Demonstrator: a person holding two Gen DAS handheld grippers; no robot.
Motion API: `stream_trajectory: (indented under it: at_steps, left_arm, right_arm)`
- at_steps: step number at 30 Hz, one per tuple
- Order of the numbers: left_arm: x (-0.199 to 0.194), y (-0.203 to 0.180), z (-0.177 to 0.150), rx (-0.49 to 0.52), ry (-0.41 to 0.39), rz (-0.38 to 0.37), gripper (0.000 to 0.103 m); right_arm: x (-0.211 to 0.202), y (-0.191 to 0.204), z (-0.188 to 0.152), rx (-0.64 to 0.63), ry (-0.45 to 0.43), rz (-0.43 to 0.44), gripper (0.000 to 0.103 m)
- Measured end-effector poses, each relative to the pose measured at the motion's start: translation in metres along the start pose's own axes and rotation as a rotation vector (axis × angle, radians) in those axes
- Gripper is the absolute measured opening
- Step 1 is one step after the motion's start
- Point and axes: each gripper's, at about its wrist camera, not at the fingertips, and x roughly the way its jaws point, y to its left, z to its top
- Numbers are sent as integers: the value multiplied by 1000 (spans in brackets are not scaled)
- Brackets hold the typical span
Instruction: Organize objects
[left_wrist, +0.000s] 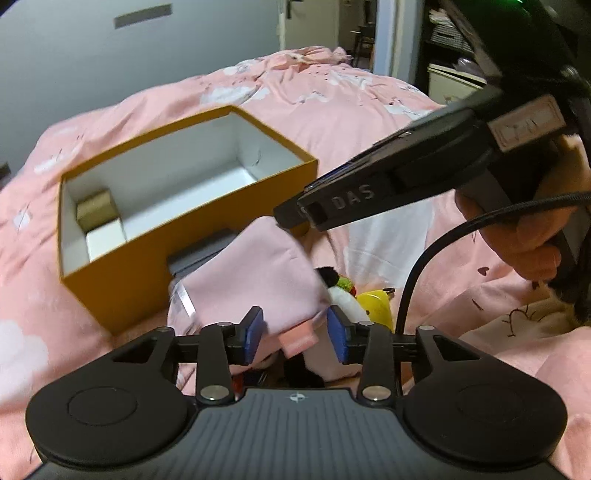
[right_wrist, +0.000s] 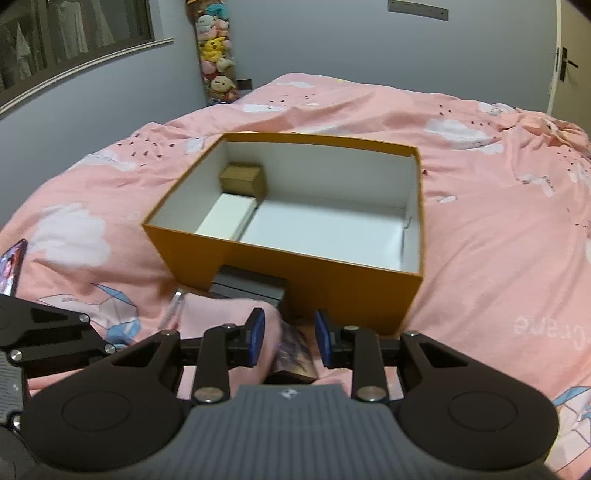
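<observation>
**Pink pouch halfway to the orange box**

Nearest me, my left gripper (left_wrist: 297, 328) stands with its blue pads apart; a pink fabric pouch (left_wrist: 255, 269) hangs just beyond them with its lower corner between the pads, neither pad clearly pressing. At two o'clock of that, a black-and-white plush toy (left_wrist: 341, 295) and something yellow (left_wrist: 375, 304) lie on the pink duvet (left_wrist: 369, 103).

My right gripper (right_wrist: 289, 341) has its pads partly apart around a small dark item (right_wrist: 293, 354), blurred and unnamed; I cannot tell whether they clamp it. In the left view this gripper's tips sit at the pouch's top edge.

Farther on, at twelve o'clock, a grey flat box (right_wrist: 251, 290) rests against the near wall of the open orange box (right_wrist: 291, 269). Inside, at its far-left end, sit a brown carton (right_wrist: 243, 181) and a white box (right_wrist: 227, 218); the rest of the floor is bare.

I judge I am mid-carry. Next, the pouch must clear the near wall and go down on that bare floor.
</observation>
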Motion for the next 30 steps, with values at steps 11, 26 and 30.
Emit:
stream_trajectory:
  at_steps: [11, 26, 30]
  left_arm:
    - [-6, 30, -6, -159, 150, 103, 52]
    - [0, 58, -24, -270, 218, 226, 46]
    - [1, 60, -23, -282, 212, 231, 46]
  right_arm:
    - [-11, 43, -5, -220, 9, 109, 32]
    - [18, 92, -40, -617, 130, 36, 61]
    - [25, 101, -51, -716, 128, -17, 65]
